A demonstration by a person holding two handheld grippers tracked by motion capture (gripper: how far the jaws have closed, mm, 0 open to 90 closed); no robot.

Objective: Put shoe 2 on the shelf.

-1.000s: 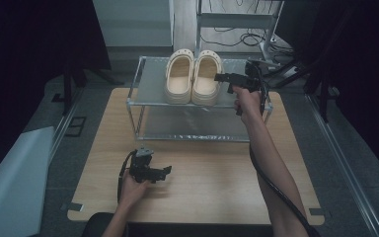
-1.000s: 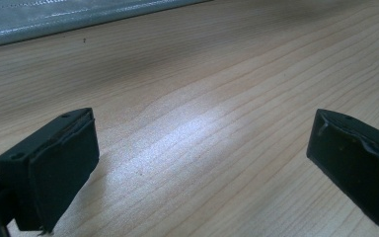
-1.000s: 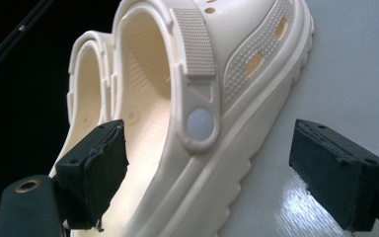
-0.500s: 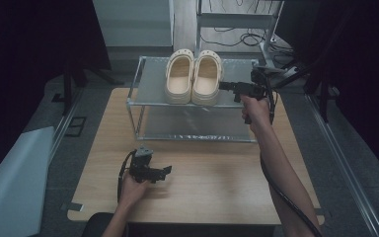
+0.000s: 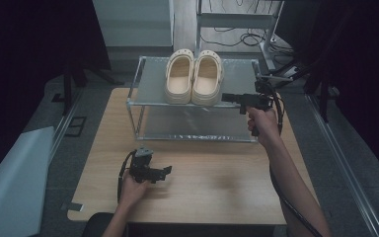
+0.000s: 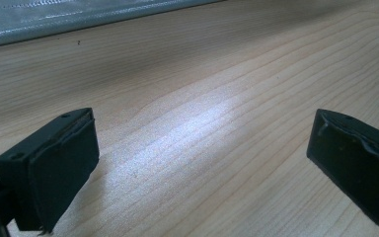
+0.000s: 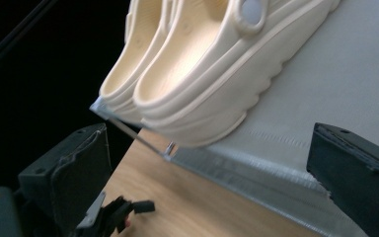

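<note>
on the rack's top shelf: both clogs set down, right hand-held gripper spread and empty.

the pair of cream clogs (image 5: pixel 194 77) stands side by side, toes away from the person, on the top shelf of the metal rack (image 5: pixel 137 101) at the counter's (image 5: pixel 217 185) far edge, so the placing looks done, with at most a tidy-up or retreat left. the right hand-held gripper (image 5: pixel 225 97) sits just at 3 o'clock of the nearer clog's heel, apart from it, its jaws having just been opening with nothing between them. the left hand-held gripper (image 5: pixel 166 171) rests at 7 o'clock of the rack on the counter, jaws wide, empty.
</note>
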